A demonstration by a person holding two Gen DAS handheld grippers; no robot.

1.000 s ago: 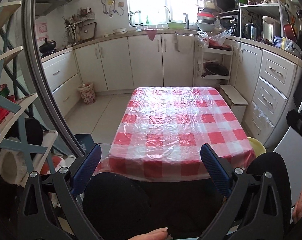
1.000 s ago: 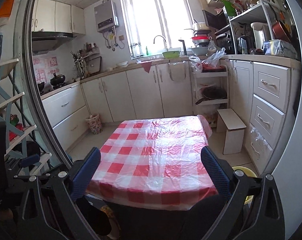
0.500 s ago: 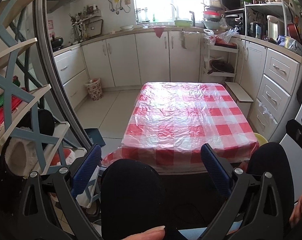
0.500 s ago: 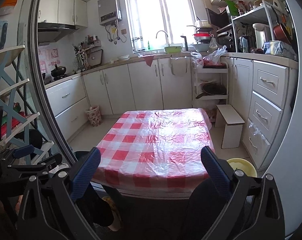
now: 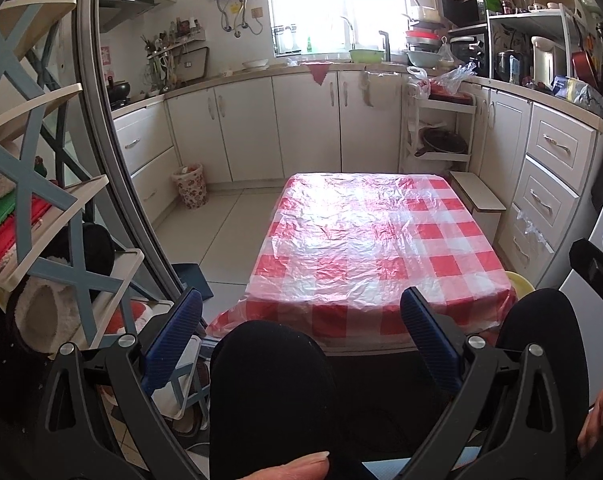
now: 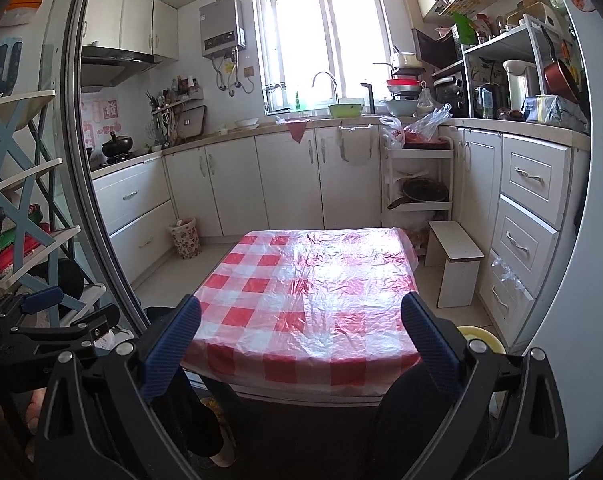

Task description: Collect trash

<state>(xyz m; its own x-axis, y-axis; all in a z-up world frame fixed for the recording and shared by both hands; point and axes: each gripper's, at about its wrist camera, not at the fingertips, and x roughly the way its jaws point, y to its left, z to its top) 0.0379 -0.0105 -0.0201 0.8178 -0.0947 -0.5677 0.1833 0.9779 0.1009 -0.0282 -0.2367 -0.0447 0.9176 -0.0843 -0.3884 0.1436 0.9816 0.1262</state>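
risk is judged in the slippery plastic cover (image 5: 377,248): it could be snagged by either gripper's spread, empty jaws over the desk (image 6: 301,390).

A small kitchen has white cabinets (image 6: 289,184) running along the back wall and down both sides under a pale counter (image 6: 513,126), and a bright window (image 6: 321,40) above the sink floods the room with daylight. A low table in a red-and-white checked cloth (image 6: 305,300) covered by clear plastic stands on the light tiled floor (image 5: 229,232), with a small white stool (image 6: 455,264) to its right. A grey water heater (image 6: 221,30) hangs left of the window, and a flowered waste bin (image 6: 185,238) stands by the left cabinets.
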